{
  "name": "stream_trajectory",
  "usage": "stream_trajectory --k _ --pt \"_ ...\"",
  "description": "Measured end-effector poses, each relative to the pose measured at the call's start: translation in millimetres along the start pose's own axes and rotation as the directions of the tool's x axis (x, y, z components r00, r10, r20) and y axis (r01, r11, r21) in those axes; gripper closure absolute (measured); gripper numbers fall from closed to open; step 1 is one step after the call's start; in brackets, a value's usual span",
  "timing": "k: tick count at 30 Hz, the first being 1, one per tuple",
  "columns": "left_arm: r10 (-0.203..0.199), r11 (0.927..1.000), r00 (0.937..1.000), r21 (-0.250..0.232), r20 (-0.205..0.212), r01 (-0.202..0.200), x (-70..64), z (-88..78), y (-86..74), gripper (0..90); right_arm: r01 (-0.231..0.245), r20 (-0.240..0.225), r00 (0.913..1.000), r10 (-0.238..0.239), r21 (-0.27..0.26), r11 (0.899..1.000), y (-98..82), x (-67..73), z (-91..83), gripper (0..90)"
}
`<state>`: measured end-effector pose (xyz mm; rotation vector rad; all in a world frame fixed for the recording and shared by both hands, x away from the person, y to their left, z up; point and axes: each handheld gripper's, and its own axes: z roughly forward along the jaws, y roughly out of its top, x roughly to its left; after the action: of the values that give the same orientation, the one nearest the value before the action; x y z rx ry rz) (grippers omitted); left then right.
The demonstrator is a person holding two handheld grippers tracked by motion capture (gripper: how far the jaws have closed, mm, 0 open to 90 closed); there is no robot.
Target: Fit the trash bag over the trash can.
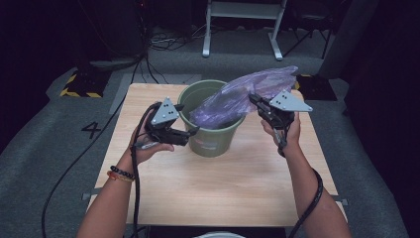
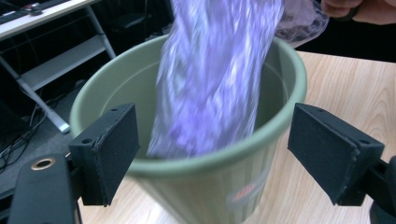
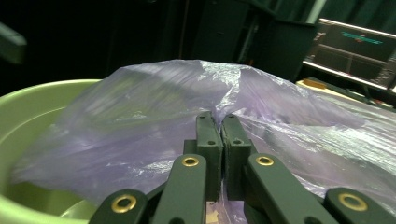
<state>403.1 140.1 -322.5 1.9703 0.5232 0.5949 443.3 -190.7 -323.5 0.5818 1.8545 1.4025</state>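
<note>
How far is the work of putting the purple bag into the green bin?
Done: part of the purple bag already hangs inside the green bin. In hand: the right gripper is shut on the bag; the left gripper is open beside the rim. Left: spreading the bag over the rim.

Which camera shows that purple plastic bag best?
The high view: the purple bag runs whole from the green bin to the right gripper. The left gripper view blurs it; the right gripper view shows the pinched plastic.
</note>
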Motion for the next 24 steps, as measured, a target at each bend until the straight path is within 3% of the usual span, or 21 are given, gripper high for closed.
stream_trajectory --k 11,15,18,20,22,23,24 --pt "0.047 0.9984 0.9983 0.028 0.036 -0.048 -2.6 41.1 26.3 16.5 0.056 -0.090 0.9944 -0.056 -0.004 0.998 -1.7 16.0 -0.2 88.5" --pt "0.048 0.9982 0.9986 0.036 0.022 -0.049 -2.9 48.4 30.7 20.2 0.066 -0.101 0.9927 -0.066 -0.007 0.998 -3.1 18.1 -1.7 88.5" --pt "0.043 0.9989 0.9990 0.015 0.014 -0.043 -2.0 55.9 33.0 33.1 0.072 -0.115 0.9907 -0.072 -0.010 0.997 -5.0 21.3 -3.4 88.5" --pt "0.039 0.9991 0.9991 0.017 0.017 -0.039 -1.5 57.9 33.4 37.4 0.077 -0.126 0.9889 -0.078 -0.013 0.997 -5.5 23.0 -3.9 88.3" --pt "0.037 0.9989 0.9993 0.030 0.007 -0.037 -1.0 61.8 34.5 48.2 0.081 -0.130 0.9882 -0.082 -0.013 0.997 -5.5 24.0 -4.3 88.2" --pt "0.038 0.9989 0.9991 0.027 0.016 -0.039 -0.6 63.2 34.7 48.2 0.083 -0.135 0.9873 -0.084 -0.016 0.996 -5.5 24.8 -4.7 88.0" --pt "0.037 0.9992 0.9987 0.017 0.034 -0.037 0.5 64.6 35.1 59.3 0.093 -0.146 0.9847 -0.095 -0.018 0.995 -5.2 26.8 -5.6 87.7"
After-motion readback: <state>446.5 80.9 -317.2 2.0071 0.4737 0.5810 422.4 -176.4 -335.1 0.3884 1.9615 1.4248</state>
